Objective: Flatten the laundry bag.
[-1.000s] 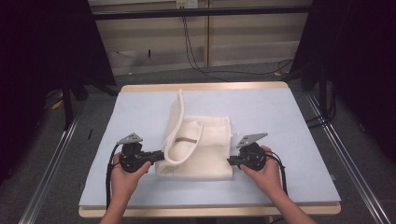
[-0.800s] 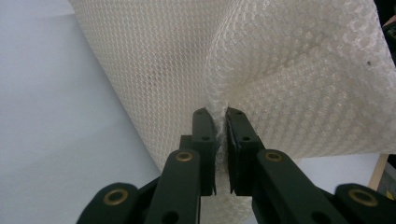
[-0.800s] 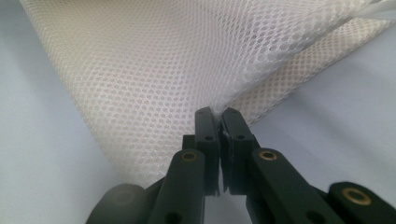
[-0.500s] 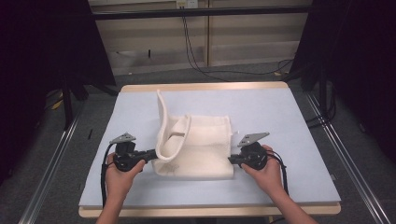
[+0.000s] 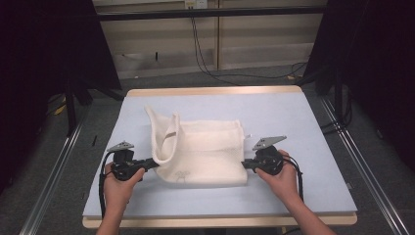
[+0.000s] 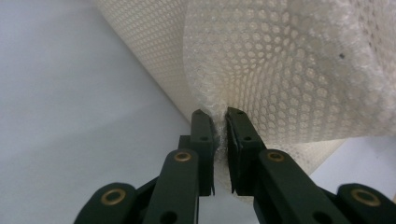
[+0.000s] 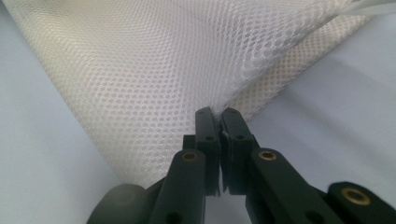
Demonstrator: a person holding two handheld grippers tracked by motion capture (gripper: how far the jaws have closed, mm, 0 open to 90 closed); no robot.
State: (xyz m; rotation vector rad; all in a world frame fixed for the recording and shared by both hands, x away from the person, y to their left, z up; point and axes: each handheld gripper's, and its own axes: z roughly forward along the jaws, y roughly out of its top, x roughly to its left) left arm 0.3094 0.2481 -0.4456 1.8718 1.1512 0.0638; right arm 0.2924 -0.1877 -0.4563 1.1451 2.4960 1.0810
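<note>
Tongs, left (image 5: 155, 164) and right (image 5: 244, 165), clamp mesh bag (image 5: 208, 154); strap (image 5: 161, 134) loops beside left.

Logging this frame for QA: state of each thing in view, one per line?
Mesh bag: lying flat on the table, pinched at both sides.
Strap: looped, arching up off the bag's left side.
Left gripper: shut on the bag's mesh.
Right gripper: shut on the bag's corner.
Table: blue mat, flat under the bag.
</note>
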